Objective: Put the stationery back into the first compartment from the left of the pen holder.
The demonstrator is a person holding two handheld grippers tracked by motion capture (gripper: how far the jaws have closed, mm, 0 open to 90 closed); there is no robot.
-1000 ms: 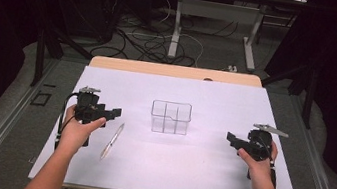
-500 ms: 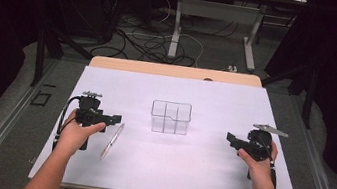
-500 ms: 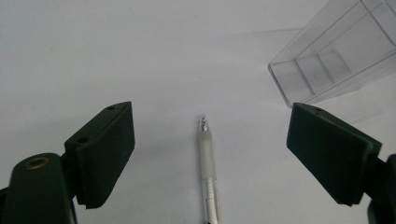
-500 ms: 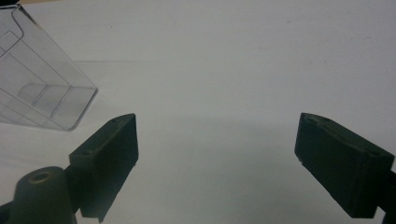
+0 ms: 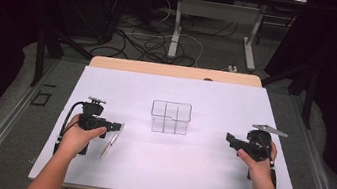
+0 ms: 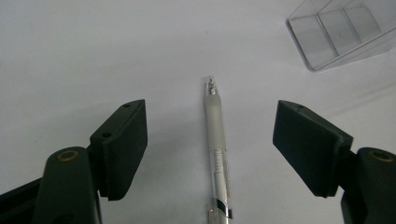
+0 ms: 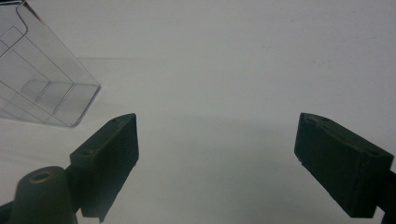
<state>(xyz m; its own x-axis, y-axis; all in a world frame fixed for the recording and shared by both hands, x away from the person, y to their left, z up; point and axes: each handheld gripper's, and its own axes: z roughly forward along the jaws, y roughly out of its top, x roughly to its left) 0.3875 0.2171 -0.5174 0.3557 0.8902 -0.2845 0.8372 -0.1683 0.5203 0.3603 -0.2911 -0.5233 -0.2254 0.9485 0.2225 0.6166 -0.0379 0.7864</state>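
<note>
A clear pen (image 5: 110,142) with a frosted grip lies on the white table sheet (image 5: 166,165) at the left. My left gripper (image 5: 117,127) is low over its far end. In the left gripper view the pen (image 6: 217,144) lies lengthwise between the jaws, and neither pad touches it. The left gripper (image 6: 210,109) is open; its jaws have just been closing a little. A clear divided container (image 5: 170,117) stands at the table's middle. My right gripper (image 5: 229,138) rests at the right, pointing toward the container. The right gripper (image 7: 217,121) is open with nothing between its jaws.
The container (image 6: 343,30) shows at the upper right of the left gripper view, and the container (image 7: 39,81) at the upper left of the right gripper view. Beyond the table's wooden far edge (image 5: 175,70), cables and table legs (image 5: 177,25) lie on the floor.
My left gripper has come down toward the table and now straddles the pen's far end. The pen, the container and the right gripper have stayed where they were.
</note>
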